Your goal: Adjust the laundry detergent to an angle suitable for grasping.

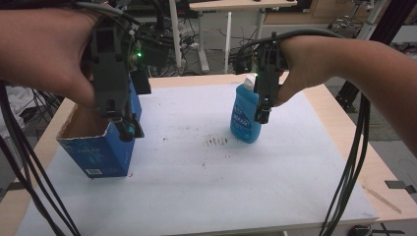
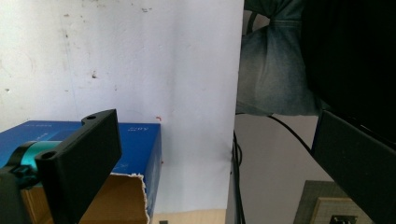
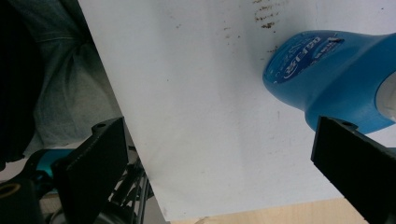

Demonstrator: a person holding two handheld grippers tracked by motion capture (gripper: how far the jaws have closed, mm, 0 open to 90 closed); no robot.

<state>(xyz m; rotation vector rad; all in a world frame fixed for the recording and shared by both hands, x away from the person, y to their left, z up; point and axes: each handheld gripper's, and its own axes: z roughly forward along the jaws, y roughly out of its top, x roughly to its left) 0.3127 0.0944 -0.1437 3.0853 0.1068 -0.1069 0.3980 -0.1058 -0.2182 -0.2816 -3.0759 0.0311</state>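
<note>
A blue cardboard box [image 1: 103, 152] with a torn open top stands at the left of the white sheet [image 1: 196, 187]. My left gripper [image 1: 124, 125] hovers over the box's right rim. In the left gripper view its jaws [image 2: 215, 126] stand wide apart with nothing between them, and the box [image 2: 140, 140] lies under the left jaw. A blue bottle [image 1: 244, 120] with a white cap stands upright right of centre. My right gripper [image 1: 263, 114] hangs close by the bottle's right side, open. In the right gripper view [image 3: 219, 135] the bottle [image 3: 327, 79] sits beyond the right jaw, not between the jaws.
The white sheet covers a wooden table [image 1: 339, 123] whose edges show at both sides. Dark smudges [image 1: 215, 141] mark the sheet's middle. Black cables [image 1: 351, 167] trail down at the right and left front. Desks and equipment stand behind the table.
</note>
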